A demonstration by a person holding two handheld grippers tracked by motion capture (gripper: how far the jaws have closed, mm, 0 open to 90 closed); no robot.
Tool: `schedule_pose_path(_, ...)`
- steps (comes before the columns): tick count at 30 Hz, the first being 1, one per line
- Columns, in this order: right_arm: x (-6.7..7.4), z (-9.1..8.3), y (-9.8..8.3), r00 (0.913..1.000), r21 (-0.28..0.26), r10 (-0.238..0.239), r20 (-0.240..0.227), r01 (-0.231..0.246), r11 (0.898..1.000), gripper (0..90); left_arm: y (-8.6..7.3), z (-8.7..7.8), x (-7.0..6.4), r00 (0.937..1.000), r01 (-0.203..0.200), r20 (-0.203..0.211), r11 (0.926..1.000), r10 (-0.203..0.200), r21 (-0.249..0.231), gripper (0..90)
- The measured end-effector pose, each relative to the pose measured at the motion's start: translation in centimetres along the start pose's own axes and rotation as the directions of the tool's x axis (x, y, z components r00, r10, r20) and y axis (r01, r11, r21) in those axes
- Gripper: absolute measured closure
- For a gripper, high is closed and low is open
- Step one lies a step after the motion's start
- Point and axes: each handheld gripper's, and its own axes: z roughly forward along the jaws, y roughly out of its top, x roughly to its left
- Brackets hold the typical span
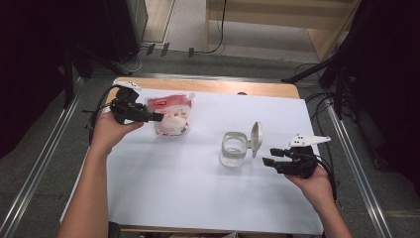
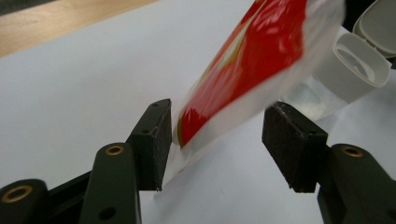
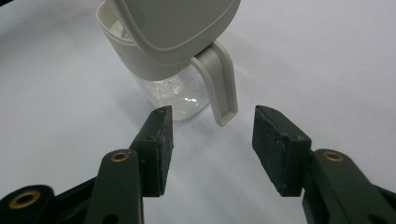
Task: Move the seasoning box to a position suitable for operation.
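One red-and-white plastic pouch (image 1: 171,115) w/ a white spout cap at its top corner sits at the far left of the white table cover (image 1: 198,188). In the high view its long axis runs roughly near-to-far, spout end pointing away from the person and a bit to the right. Contents can't be made out. In the left gripper view the pouch (image 2: 243,70) slants up to the right, its lower corner down between the black jaws.

The left gripper (image 1: 159,117) is at the pouch's left edge, jaws parted around that corner. One pad (image 2: 154,140) looks to be right against the pouch's edge, the other stands clear of it, so no squeeze on it.

One clear glass jar (image 1: 233,149) w/ a pale grey rim stands near the middle of the cover, well apart from the pouch. Its single hinged grey lid (image 1: 256,138) is flipped open, standing up on the right side. The jar (image 3: 173,91) looks near-empty, only some droplets or residue on the wall.

The right gripper (image 1: 269,156) is just right of the jar, jaws apart w/ nothing between them. In the right gripper view the lid's hinge tab hangs just beyond the pads, not touching.

Two grippers, two hands, one pouch, one jar.
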Motion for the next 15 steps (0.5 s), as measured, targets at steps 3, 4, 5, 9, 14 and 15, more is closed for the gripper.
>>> schedule_pose_path(3,0.09,0.11,0.03,1.0000,0.002,-0.002,-0.002,0.002,1.000,48.8,0.41,0.05,-0.07,1.0000,0.001,-0.003,0.9998,-0.001,-0.022,47.5)
schedule_pose_path(4,0.12,0.15,0.04,1.0000,0.003,-0.003,-0.002,0.003,1.000,48.8,0.63,0.13,-0.10,1.0000,-0.009,0.002,0.9994,0.009,-0.034,48.9)
schedule_pose_path(5,0.13,0.18,0.05,1.0000,0.004,-0.006,-0.002,0.006,1.000,48.8,0.73,0.23,-0.23,0.9998,-0.016,-0.010,0.9990,0.016,-0.042,51.0)
schedule_pose_path(9,0.38,0.25,0.12,0.9998,0.000,-0.016,-0.010,0.016,1.000,48.7,0.78,0.61,-0.12,0.9999,-0.011,-0.006,0.9995,0.011,-0.029,58.9)
schedule_pose_path(14,0.45,0.31,0.17,0.9996,-0.004,-0.020,-0.017,0.020,1.000,48.6,0.85,0.72,-0.07,1.0000,-0.001,-0.001,0.9998,0.001,-0.021,66.4)
schedule_pose_path(15,0.49,0.30,0.19,0.9996,-0.004,-0.023,-0.015,0.023,1.000,48.6,0.83,0.77,0.01,0.9999,0.012,0.010,0.9996,-0.012,-0.027,68.0)
